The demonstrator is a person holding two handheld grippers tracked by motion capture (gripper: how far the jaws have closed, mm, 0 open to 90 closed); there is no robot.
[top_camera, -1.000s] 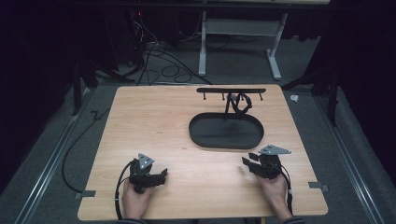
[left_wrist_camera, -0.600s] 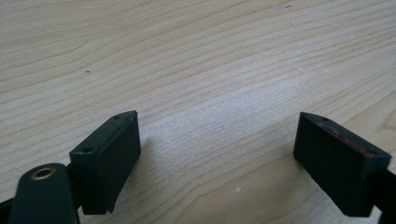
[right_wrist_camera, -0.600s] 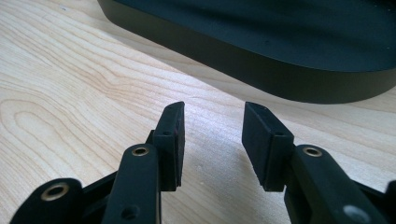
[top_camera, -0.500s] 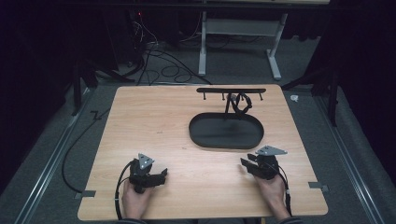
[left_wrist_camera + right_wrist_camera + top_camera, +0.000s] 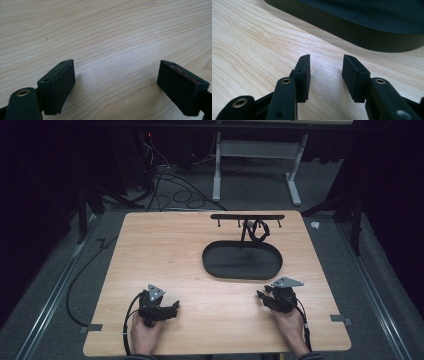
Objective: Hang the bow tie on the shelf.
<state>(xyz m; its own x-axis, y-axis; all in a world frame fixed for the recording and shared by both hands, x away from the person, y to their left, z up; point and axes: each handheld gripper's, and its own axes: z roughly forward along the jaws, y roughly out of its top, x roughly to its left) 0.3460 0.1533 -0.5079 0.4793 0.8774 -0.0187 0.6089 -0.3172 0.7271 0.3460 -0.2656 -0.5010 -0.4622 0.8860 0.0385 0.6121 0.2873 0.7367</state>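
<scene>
We hold the left gripper (image 5: 172,307) low near the wooden table's (image 5: 165,245) front-left corner, jaws wide and empty. Our right gripper (image 5: 262,296) sits near the front-right, jaws narrowly apart, empty, just short of the black oval tray (image 5: 242,261) by the far edge.

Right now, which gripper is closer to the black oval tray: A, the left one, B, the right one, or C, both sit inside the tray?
B: in the high view the right gripper rests on the table just below the black oval tray, and that tray's wall fills the top of the right gripper view, while the left gripper sits far off to the side on bare wood.
</scene>
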